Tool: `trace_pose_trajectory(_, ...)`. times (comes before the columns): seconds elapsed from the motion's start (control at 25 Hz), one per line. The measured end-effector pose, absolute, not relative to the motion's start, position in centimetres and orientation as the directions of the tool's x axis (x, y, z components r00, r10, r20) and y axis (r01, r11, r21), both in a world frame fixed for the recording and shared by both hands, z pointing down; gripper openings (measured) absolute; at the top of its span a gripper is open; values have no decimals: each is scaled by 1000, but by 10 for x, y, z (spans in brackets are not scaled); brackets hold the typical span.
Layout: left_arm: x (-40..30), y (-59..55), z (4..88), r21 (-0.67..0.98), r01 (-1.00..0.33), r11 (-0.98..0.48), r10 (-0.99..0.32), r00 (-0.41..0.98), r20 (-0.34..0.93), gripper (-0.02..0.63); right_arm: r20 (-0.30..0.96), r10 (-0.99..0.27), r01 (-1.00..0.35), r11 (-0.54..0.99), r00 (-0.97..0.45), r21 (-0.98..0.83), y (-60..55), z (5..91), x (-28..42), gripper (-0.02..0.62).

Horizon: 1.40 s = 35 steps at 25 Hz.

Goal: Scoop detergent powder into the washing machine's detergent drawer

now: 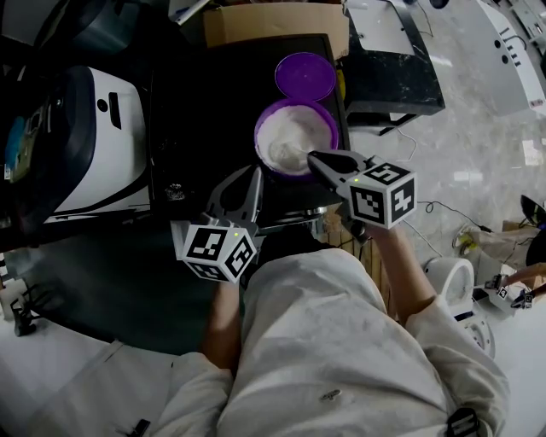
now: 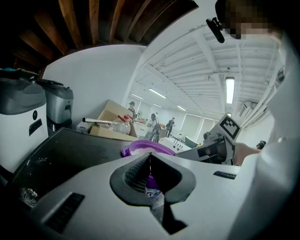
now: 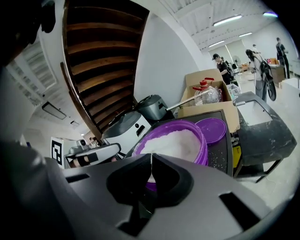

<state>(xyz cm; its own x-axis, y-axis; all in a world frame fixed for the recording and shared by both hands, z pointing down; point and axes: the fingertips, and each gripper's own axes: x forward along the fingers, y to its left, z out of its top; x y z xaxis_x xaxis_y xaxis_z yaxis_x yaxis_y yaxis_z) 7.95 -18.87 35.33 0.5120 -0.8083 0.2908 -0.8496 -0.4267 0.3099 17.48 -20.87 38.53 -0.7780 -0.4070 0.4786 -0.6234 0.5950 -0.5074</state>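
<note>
A purple tub (image 1: 294, 136) full of white detergent powder stands on a black tabletop (image 1: 196, 111), and its purple lid (image 1: 304, 75) lies just behind it. My right gripper (image 1: 315, 158) is shut, its tip at the tub's near right rim over the powder. In the right gripper view (image 3: 151, 157) the jaws meet in a thin line, with the tub (image 3: 180, 139) right ahead. My left gripper (image 1: 255, 174) is also shut, just left of the tub, near the table's front edge. In the left gripper view (image 2: 150, 156) the tub (image 2: 140, 148) shows past the closed jaws. I see no detergent drawer.
A white and dark appliance (image 1: 90, 141) stands left of the table, and a grey cooker-like one (image 3: 152, 108) is behind it. A cardboard box (image 1: 273, 21) lies at the back. A dark stand (image 1: 392, 72) is to the right on the pale floor, where cables trail.
</note>
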Motion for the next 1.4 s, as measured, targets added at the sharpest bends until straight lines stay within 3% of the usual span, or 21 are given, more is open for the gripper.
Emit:
trace_pose_trajectory(0.68, 88, -190, 349, 291, -855, -430, -811, 507, 293, 20, 286, -500, -522, 434, -817, -734, -224, 364, 201, 12)
trace_pose_trajectory(1.4, 75, -180, 349, 287, -864, -414, -822, 490, 288, 20, 140, -584, -413, 365, -800, -835, -229, 346, 205, 9)
